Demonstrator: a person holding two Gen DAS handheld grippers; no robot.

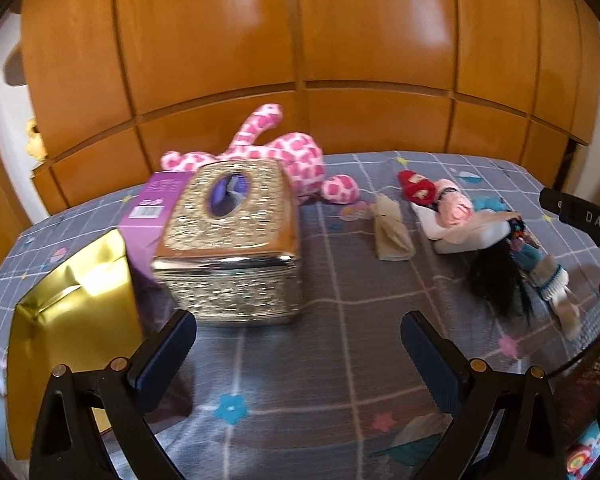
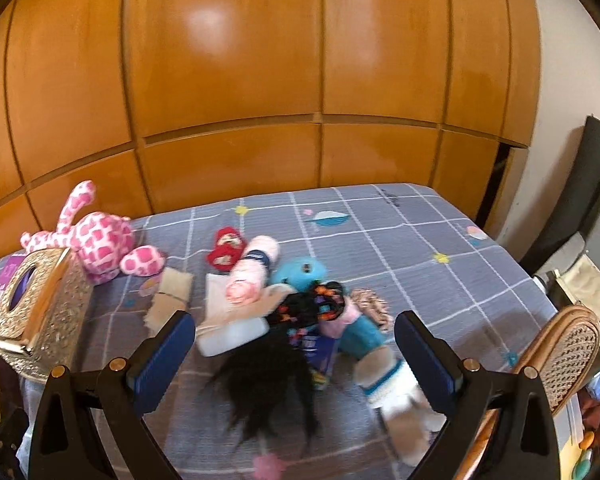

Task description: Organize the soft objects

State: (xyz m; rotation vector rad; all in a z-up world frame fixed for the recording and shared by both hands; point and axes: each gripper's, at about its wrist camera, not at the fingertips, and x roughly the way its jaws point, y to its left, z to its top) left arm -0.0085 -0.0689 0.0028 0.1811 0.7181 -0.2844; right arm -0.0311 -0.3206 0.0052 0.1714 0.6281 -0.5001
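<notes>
1. The soft things lie on the bed [image 2: 400,240], most of them heaped in one pile: a doll [image 2: 284,344] with long black hair, a pink roll [image 2: 256,268], a blue toy [image 2: 300,274] and a red piece [image 2: 226,252].
2. The right hand-held gripper [image 2: 294,354] hangs over the near end of that pile, fingers spread wide and empty, with the doll's hair and legs between them in its view.
3. The doll's long axis seems to run from the pile towards this gripper, hair end nearest; blur makes the exact lie uncertain.
4. The left hand-held gripper [image 1: 298,350] is also wide and empty, over bare sheet, with the gold tissue box [image 1: 230,248] just ahead to its left and the pile well off to its right.
5. A pink plush [image 1: 276,160] lies behind the box, nearer the left side.
6. The right hand is therefore the nearer one for the pile, I judge; it needs to drop and close across the doll.
</notes>
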